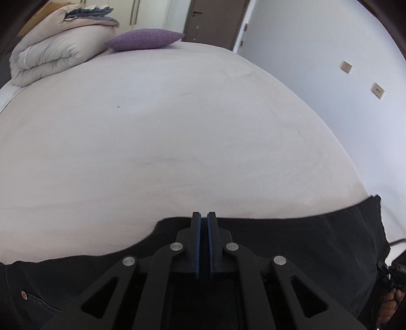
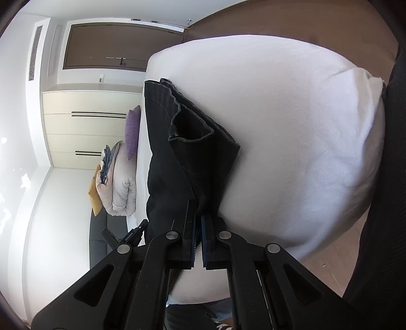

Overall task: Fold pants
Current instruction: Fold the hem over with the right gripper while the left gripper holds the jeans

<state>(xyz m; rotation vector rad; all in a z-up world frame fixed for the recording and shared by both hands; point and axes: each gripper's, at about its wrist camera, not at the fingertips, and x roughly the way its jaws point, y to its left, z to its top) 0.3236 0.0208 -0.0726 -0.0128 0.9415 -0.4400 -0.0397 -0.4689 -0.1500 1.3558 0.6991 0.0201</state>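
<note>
Lying along the near edge of the bed (image 1: 177, 127), one pair of black pants (image 1: 304, 243) is the only garment in sight, and both claws are at it. The left claw (image 1: 203, 215) has its two blue-padded fingers drawn together at the pants' far edge, where the dark cloth meets the pale sheet; whether any cloth is pinched between the pads I cannot tell, as only a thin slit shows. One small copper rivet (image 1: 23, 294) shows on the denim toward the left end of the pants. In the right wrist view the right claw (image 2: 198, 215) is clamped on the pants (image 2: 187, 157), the cloth running up from between its two fingers to one open leg hem that gapes above them on the bed (image 2: 291, 127). At the head end of the bed sit one purple cushion (image 1: 144, 39) and, beside it, one folded pale duvet (image 1: 55, 50) with a grey-edged blanket stacked on top. Beyond the bed stands one dark door (image 1: 215, 20), and the wall to the bed's right carries two small switch plates (image 1: 346, 66). The other handheld device (image 2: 134, 234) shows at the pants' left edge in the right wrist view.
</note>
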